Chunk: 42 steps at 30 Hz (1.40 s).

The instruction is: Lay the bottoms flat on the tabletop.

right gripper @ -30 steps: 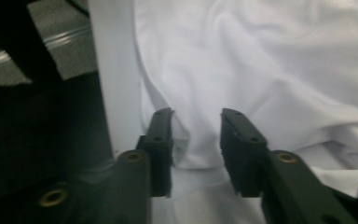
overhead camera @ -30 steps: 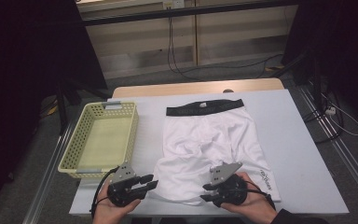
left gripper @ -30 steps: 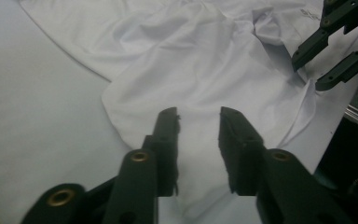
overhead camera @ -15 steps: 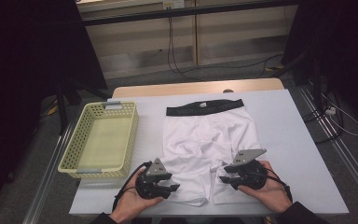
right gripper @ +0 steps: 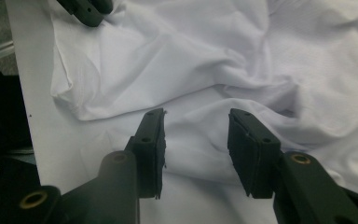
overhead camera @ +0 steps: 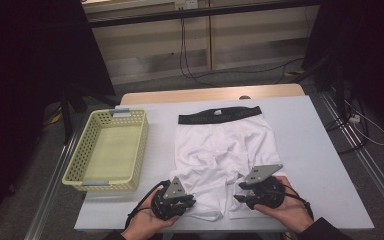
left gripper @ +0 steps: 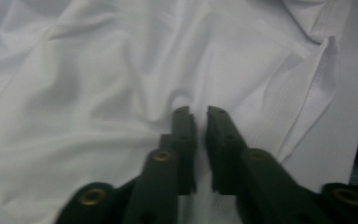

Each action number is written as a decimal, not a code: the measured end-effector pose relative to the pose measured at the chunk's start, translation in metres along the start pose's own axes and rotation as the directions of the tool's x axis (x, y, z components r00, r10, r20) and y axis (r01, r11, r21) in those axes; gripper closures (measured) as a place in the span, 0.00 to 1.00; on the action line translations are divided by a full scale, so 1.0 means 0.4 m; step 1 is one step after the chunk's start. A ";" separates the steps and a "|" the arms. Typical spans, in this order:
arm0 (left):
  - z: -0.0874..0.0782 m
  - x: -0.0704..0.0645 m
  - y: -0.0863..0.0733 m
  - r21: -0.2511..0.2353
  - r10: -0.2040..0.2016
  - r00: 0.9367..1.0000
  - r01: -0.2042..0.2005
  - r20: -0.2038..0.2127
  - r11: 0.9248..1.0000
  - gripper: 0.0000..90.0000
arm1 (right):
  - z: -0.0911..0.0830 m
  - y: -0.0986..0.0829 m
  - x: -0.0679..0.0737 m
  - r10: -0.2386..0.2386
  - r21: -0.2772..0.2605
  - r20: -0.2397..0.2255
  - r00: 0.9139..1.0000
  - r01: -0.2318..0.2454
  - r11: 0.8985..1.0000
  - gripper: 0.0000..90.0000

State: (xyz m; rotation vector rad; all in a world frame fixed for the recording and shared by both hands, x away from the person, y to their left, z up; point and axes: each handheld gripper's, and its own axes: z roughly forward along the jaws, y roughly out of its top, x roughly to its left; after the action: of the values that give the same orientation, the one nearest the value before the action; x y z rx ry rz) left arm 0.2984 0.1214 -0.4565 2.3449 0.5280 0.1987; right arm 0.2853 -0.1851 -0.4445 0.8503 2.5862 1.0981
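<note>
A lab-like recording bay: white table [overhead camera: 310, 150], dark curtains [overhead camera: 25, 75], floor cables [overhead camera: 190, 75], metal rails [overhead camera: 55, 185].

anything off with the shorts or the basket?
The white shorts lie rumpled near the leg hems, with a pinch of cloth bunched between the left gripper's jaws. The yellow basket sits squarely beside them, nothing spilled.

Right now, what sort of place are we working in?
Probably a lab or workshop recording station, not a home: a plain white table on a bare floor, cables trailing down behind it, and white shorts laid out beside a yellow basket.
</note>
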 end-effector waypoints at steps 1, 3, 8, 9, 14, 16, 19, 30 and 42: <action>-0.001 0.001 0.000 0.002 -0.019 1.000 0.019 0.005 1.000 0.99 | -0.006 -0.004 -0.005 0.010 0.001 0.012 1.000 -0.010 1.000 0.63; -0.009 -0.001 0.001 0.023 -0.025 1.000 0.025 0.018 0.999 1.00 | -0.011 -0.018 -0.013 0.029 0.010 0.018 0.999 -0.029 1.000 0.64; -0.037 -0.033 -0.021 0.040 -0.034 0.995 0.030 0.091 0.999 1.00 | -0.023 -0.038 -0.016 0.037 0.021 0.019 0.999 -0.037 0.999 0.64; -0.041 -0.040 -0.024 0.043 -0.030 0.995 0.026 0.099 0.999 1.00 | -0.021 -0.040 -0.015 0.035 0.029 0.013 0.999 -0.036 0.999 0.63; -0.055 -0.048 -0.026 0.033 -0.041 0.992 0.037 0.118 0.999 0.98 | -0.002 -0.039 -0.006 0.018 0.056 -0.014 1.000 -0.017 0.998 0.61; -0.061 -0.037 -0.025 0.018 -0.056 0.992 0.054 0.117 0.998 0.88 | 0.005 -0.035 -0.002 0.013 0.059 -0.023 1.000 -0.012 0.998 0.59; -0.075 -0.015 -0.021 -0.015 -0.083 0.992 0.085 0.097 0.996 0.82 | 0.017 -0.028 0.005 0.002 0.055 -0.045 0.999 0.001 0.998 0.57; -0.053 0.068 -0.038 0.040 -0.070 0.997 0.070 -0.024 0.997 0.78 | 0.065 0.010 0.035 -0.083 0.057 -0.078 0.994 0.087 0.995 0.58; -0.069 0.038 -0.039 0.093 -0.076 0.997 0.078 -0.024 0.993 1.00 | 0.074 0.028 0.042 -0.068 0.054 -0.114 0.991 0.074 0.996 1.00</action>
State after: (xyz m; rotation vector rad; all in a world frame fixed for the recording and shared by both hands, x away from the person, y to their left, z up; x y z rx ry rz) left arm 0.2994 0.1552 -0.4470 2.4107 0.6490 0.1649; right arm 0.2880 -0.1516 -0.4569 0.7223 2.7300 1.0851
